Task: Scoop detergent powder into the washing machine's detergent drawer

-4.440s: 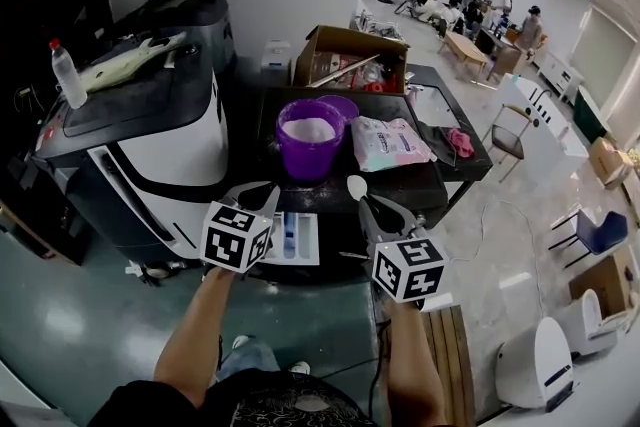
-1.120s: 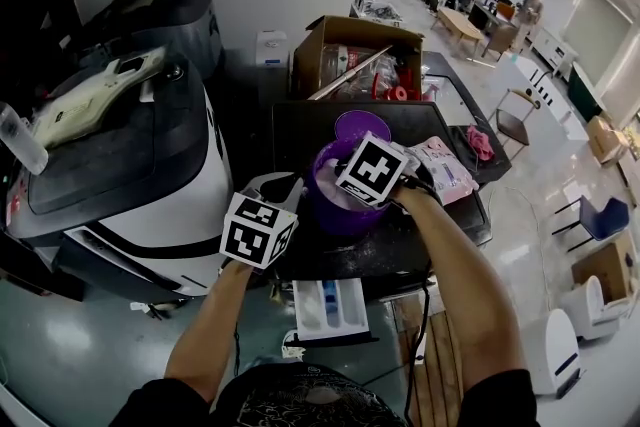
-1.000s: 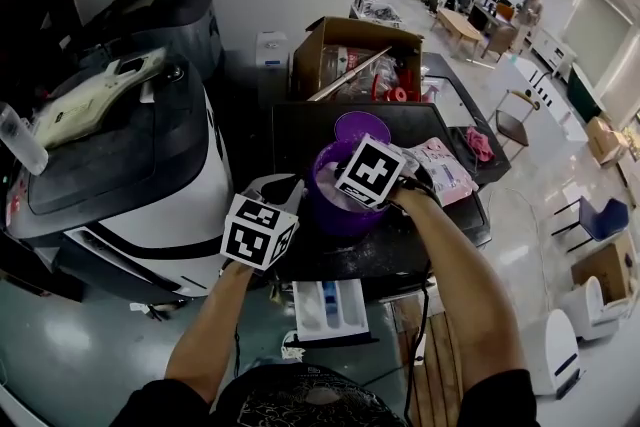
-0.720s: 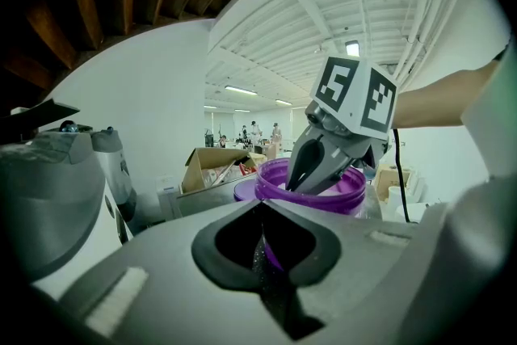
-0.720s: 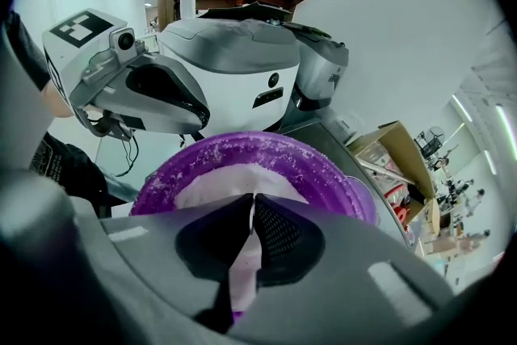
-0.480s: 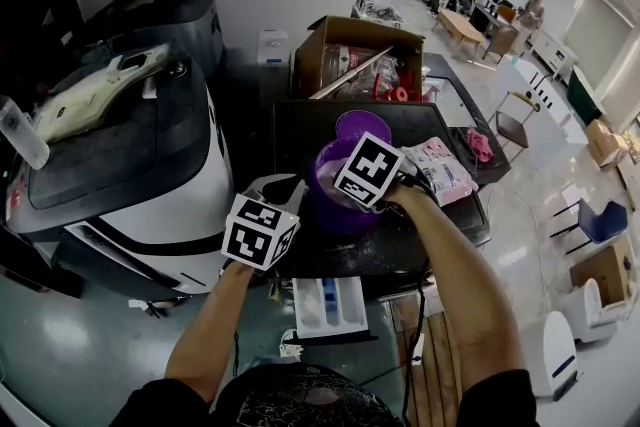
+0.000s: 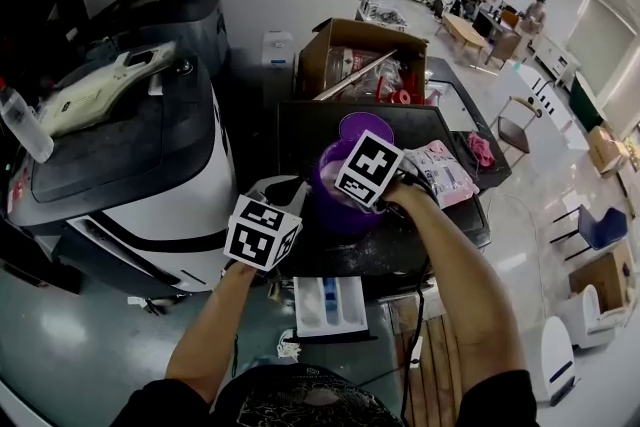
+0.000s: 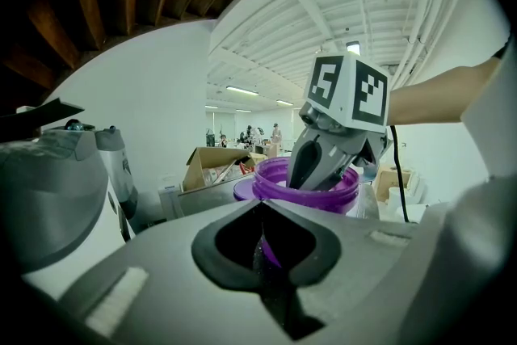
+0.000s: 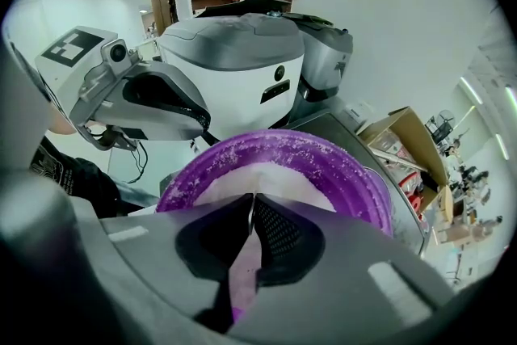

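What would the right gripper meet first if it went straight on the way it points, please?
Most likely the white detergent powder inside the round purple plastic bucket: the right gripper, shut on a white spoon handle, points into the bucket's open mouth, powder beyond its tips. Depth is unclear.

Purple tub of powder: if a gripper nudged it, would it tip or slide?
Probably steady: the purple tub looks wide and holds plenty of white powder, so likely heavy. Its plastic wall might slide on the dark surface. Powder clinging to its rim suggests spills if jolted.

Left tongs (image 8: 262, 210) pressed together; right tongs (image 8: 321, 175) dip into purple tub (image 8: 260, 180).
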{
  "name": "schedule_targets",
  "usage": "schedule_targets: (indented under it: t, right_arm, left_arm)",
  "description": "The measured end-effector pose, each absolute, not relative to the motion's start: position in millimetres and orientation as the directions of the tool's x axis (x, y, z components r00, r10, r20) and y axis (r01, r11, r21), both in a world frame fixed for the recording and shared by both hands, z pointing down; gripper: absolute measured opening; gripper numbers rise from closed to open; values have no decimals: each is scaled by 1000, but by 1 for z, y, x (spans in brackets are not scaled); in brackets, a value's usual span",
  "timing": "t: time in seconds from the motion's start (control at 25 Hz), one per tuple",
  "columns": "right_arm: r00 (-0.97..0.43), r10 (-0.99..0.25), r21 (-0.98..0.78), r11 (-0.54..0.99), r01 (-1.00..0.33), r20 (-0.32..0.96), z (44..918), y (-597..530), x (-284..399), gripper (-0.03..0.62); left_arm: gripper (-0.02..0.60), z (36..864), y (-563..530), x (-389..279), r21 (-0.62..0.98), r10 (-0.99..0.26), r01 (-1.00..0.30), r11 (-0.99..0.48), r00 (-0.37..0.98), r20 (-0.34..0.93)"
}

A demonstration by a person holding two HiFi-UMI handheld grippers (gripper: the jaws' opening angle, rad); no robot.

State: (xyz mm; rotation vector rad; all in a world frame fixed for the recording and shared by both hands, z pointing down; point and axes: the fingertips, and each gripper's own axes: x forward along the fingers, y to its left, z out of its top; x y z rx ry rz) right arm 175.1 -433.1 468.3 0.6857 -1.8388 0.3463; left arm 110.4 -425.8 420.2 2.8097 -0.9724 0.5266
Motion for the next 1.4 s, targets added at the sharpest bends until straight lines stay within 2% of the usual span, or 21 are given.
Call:
schedule_targets:
  t: [1.4]
  right_arm:
    - [-337,-221,-74,730,-679,915,454,-418,177,35]
  left_arm:
    - [2,417,-409,124,-9,-564,-603,-798,742,362]
